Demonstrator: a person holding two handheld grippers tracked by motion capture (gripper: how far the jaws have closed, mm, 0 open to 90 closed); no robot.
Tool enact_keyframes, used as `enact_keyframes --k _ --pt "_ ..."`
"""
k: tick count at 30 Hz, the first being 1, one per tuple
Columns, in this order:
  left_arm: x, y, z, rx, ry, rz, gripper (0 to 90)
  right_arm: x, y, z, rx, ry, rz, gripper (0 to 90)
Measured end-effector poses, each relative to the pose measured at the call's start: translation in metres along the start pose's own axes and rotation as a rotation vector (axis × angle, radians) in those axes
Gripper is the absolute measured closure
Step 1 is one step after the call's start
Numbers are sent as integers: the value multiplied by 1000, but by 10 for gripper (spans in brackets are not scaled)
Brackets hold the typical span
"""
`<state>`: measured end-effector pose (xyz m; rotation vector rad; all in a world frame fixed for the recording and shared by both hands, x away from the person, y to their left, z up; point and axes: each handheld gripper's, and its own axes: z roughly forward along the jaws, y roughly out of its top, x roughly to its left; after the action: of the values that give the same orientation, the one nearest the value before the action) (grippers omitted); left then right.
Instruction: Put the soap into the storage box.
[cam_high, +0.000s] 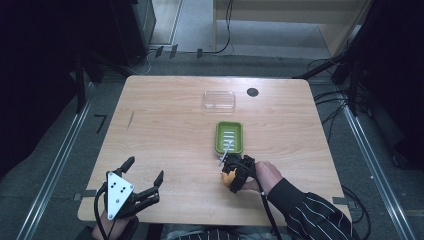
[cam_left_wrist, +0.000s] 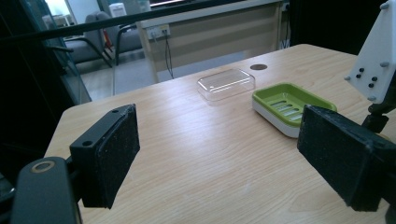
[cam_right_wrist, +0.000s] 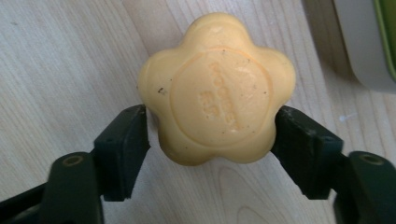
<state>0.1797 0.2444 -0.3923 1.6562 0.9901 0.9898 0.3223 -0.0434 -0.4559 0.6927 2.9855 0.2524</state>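
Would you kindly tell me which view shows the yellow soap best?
The right gripper view: the flower-shaped soap sits close up between the right gripper pads. The high view shows a small yellow patch.

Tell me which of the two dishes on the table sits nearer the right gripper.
The green slatted dish, just beyond the right gripper, which holds the yellow soap. The clear dish lies farther back.

Lab or office: wooden table (cam_high: 165, 145), floor cables (cam_high: 225, 30), chairs (cam_left_wrist: 93, 44) behind.
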Motion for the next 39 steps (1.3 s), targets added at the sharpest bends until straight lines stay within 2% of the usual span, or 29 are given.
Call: enact_keyframes --k 6,31,39 --pt "0 0 0 1 1 0 130 0 0 0 12 -18 -9 388" --pt "0 0 0 -1 0 -1 130 2 -3 -1 10 -23 -9 399" --pt "0 0 0 -1 0 -1 130 2 -4 -5 -11 -27 -2 399"
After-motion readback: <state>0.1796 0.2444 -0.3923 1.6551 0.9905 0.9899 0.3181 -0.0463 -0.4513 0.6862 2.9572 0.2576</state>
